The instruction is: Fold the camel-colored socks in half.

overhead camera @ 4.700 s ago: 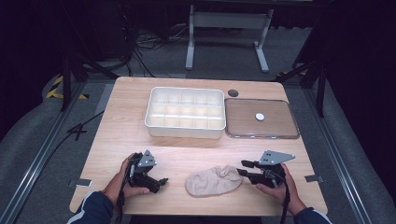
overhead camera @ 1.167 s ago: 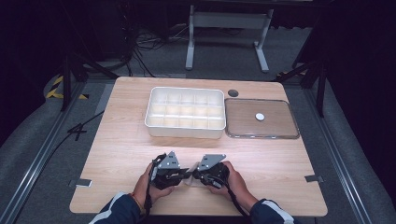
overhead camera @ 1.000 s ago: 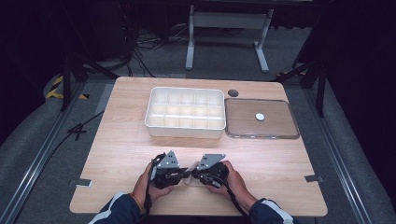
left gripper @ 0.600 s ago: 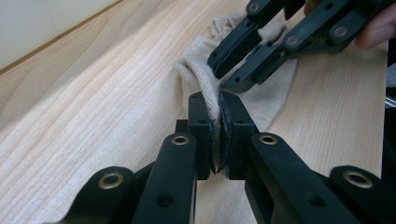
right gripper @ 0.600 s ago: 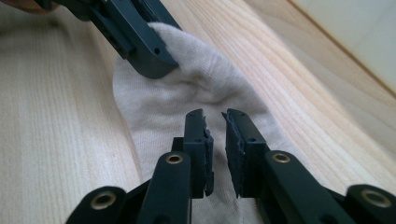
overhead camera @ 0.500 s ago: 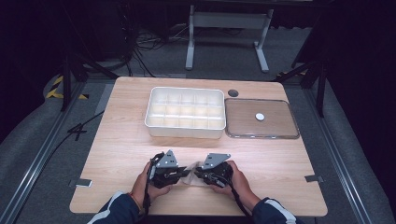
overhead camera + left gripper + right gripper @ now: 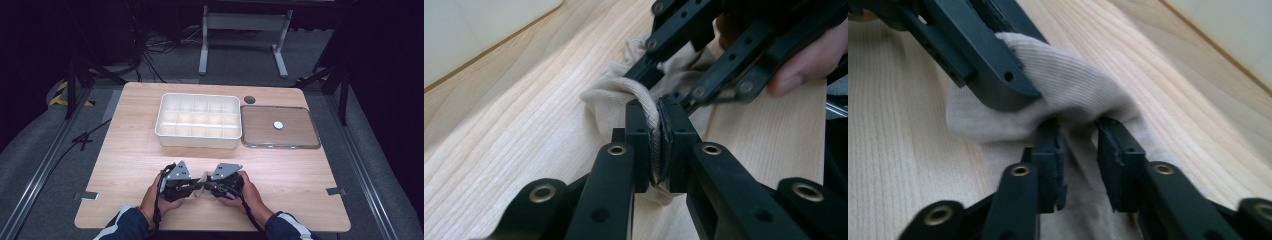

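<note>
So a beige ribbed sock (image 7: 624, 95) is lying bunched on the near-middle of the wooden table (image 7: 130, 150), right between the two grippers. The left gripper (image 7: 657, 145) is clamped tight on a rolled edge of it, probably the cuff, with the knit squeezed flat between the pads. The right gripper (image 7: 1078, 150) is set over the fabric with its jaws parted, a gap visible between them and cloth sagging into that gap, so nothing is pinched there yet as far as can be seen. The sock looks light, soft and floppy, so it will likely drape and stretch rather than hold shape; a thick fold or the ribbed edge is probably best taken, since a single thin layer could slip out. Farther back a white compartment tray (image 7: 198, 120) is seen, with a clear lid (image 7: 300, 135) lying just to its right.
</note>
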